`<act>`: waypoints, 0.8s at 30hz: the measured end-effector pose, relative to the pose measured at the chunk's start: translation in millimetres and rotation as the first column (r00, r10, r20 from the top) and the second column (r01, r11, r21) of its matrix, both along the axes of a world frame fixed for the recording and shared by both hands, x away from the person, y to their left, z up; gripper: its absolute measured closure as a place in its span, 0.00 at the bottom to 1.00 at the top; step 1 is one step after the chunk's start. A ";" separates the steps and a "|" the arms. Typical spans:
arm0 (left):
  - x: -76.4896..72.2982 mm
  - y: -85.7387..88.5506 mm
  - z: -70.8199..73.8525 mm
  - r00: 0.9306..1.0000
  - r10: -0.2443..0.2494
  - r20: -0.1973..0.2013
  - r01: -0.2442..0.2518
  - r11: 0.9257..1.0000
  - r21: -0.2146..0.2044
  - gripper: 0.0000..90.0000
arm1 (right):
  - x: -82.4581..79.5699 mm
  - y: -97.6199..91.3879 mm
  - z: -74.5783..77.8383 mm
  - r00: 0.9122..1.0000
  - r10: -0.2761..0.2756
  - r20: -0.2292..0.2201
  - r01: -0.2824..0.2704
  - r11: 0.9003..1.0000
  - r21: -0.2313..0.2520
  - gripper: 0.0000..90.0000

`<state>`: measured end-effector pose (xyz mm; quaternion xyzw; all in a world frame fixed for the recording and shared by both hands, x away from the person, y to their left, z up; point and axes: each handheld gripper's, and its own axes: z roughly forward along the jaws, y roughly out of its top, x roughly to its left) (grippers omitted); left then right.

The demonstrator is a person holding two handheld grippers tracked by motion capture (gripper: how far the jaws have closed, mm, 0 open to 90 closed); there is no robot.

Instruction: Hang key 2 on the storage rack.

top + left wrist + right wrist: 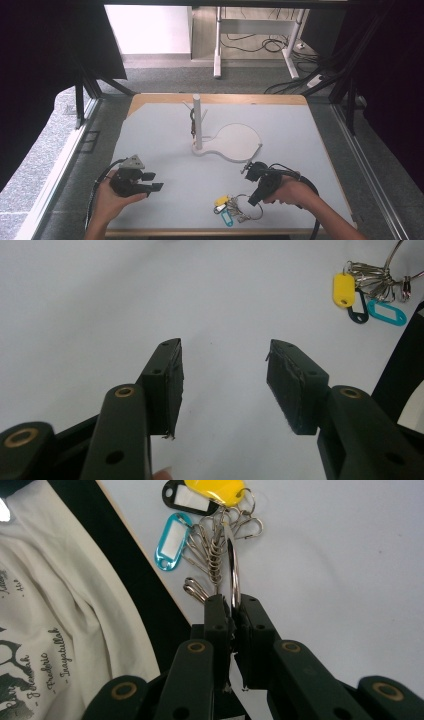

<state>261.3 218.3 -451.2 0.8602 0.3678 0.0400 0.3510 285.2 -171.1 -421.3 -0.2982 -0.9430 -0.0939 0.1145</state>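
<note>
1. Key ring (234,565) lies near the table's (165,135) front edge, right of centre, with its bunch of keys (212,555) and yellow (215,487), black (182,497) and blue (170,540) tags fanned out beside it.
2. Right gripper (231,605): jaws closed tight on the ring's wire, which stands edge-on between the pads. In the high view this gripper (253,198) points down and toward the person, tip at the ring.
3. Left gripper (225,385): jaws partly open, nothing between them, only bare table. It is well to the left of the keys in the high view (152,182), held level above the surface.
4. Stand (197,122) with a short peg and a flat paddle-shaped base (235,142) sits at mid-table, well behind the keys. One dark item (192,122) already hangs from it; I cannot tell what it is.
5. Judgement: step in hand is lifting the bunch, probably for hanging on the stand.
6. To do it well: keep the pinch firm, since the wire is thin and could pivot or slip between the pads. Lift straight up until tags and keys hang free before moving across.
7. Risk: dangling tags may swing and snag the peg; move slowly and present the ring's open loop face-on to the peg.
8. Left gripper could steady the stand's base if it tips.
</note>
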 end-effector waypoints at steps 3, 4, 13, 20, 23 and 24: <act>-0.5 0.3 0.3 1.000 0.002 0.003 -0.002 1.000 -0.002 0.55 | 1.1 4.8 9.3 1.000 0.022 0.015 -0.022 1.000 -0.009 0.93; -0.6 0.4 0.7 1.000 0.001 0.002 -0.001 1.000 -0.002 0.55 | 2.2 5.9 14.0 1.000 0.020 0.023 -0.020 1.000 -0.007 0.94; -0.2 2.0 0.0 1.000 0.004 0.003 -0.004 1.000 -0.009 0.55 | 22.2 4.4 54.3 0.994 -0.021 0.111 0.022 1.000 -0.002 0.94; -0.4 2.4 0.1 1.000 0.005 0.005 -0.005 1.000 -0.016 0.55 | 32.9 -3.1 75.0 0.991 -0.050 0.124 0.052 0.999 -0.014 0.94; -0.1 1.5 -0.4 1.000 0.004 0.002 -0.004 1.000 -0.014 0.55 | 37.0 -6.0 83.3 0.990 -0.066 0.128 0.068 0.998 -0.012 0.94; -0.1 1.5 -0.4 1.000 0.004 0.002 -0.004 1.000 -0.014 0.55 | 37.0 -6.0 83.3 0.990 -0.066 0.128 0.068 0.998 -0.012 0.94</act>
